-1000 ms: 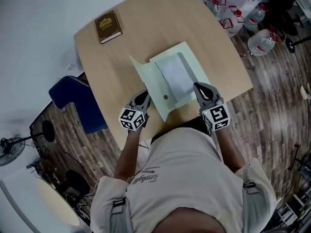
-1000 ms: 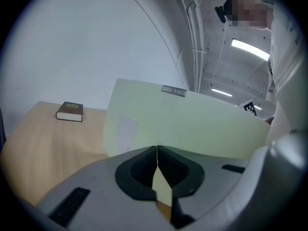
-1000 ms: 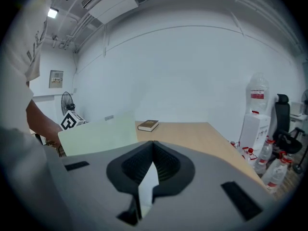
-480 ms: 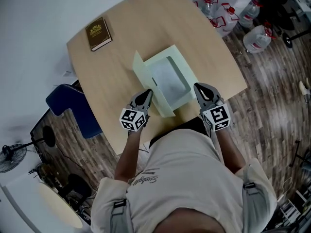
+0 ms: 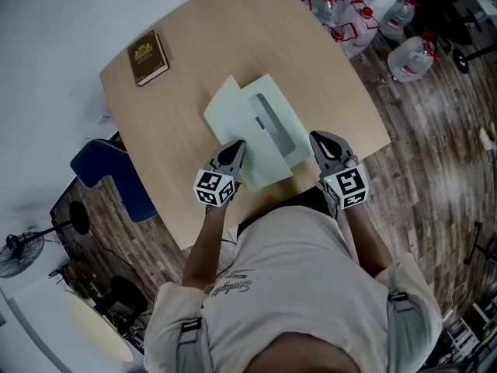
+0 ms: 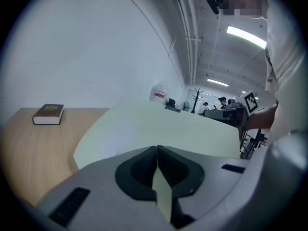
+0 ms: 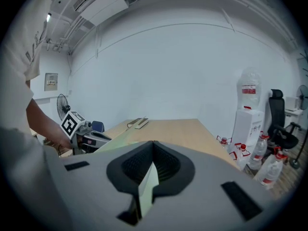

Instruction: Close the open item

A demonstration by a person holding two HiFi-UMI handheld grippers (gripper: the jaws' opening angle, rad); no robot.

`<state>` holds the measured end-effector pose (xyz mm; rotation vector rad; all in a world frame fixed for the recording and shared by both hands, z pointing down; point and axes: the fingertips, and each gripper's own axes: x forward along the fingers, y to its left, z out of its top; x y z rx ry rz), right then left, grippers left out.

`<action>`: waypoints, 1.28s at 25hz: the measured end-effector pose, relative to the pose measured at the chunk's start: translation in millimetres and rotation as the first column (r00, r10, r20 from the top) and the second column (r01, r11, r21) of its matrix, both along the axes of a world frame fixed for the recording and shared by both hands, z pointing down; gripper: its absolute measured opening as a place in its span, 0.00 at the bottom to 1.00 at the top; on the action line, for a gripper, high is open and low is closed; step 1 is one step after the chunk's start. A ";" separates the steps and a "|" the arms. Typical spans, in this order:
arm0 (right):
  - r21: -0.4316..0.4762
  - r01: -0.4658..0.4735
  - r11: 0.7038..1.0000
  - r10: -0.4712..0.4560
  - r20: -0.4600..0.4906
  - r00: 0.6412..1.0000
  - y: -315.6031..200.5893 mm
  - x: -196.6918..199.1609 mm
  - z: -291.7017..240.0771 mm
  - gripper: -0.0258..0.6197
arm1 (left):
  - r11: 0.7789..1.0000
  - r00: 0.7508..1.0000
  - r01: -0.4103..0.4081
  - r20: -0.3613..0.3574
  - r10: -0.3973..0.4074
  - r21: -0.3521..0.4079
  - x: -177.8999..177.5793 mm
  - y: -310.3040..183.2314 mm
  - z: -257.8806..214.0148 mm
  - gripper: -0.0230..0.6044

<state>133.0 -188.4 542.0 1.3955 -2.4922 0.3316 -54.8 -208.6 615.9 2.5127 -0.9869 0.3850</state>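
A pale green folder (image 5: pixel 268 130) lies on the wooden table (image 5: pixel 171 154) in front of me. Its front cover (image 5: pixel 229 107) stands raised and leans over the white paper (image 5: pixel 273 123) inside, hiding most of it. My left gripper (image 5: pixel 233 148) is shut on the cover's near edge; in the left gripper view the green sheet (image 6: pixel 159 129) runs out from between the closed jaws (image 6: pixel 157 150). My right gripper (image 5: pixel 318 140) is shut on the folder's right edge, and a thin green sheet (image 7: pixel 147 182) shows between its jaws (image 7: pixel 153 163).
A brown book (image 5: pixel 146 57) lies at the table's far left corner. A blue chair (image 5: pixel 105 173) stands left of the table. Water bottles (image 5: pixel 342 22) sit on the floor at the far right, and a water dispenser (image 7: pixel 249 114) stands beyond them.
The left gripper has swung the folder's cover from lying open on the left, up through vertical, and over the paper toward the right. The right gripper has kept its hold.
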 end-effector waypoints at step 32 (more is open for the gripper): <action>-0.114 0.000 0.993 0.003 0.021 1.000 -16.0 46.3 55.1 0.02 | 0.996 0.974 -0.058 0.214 0.072 -0.070 67.9 -37.5 65.8 0.06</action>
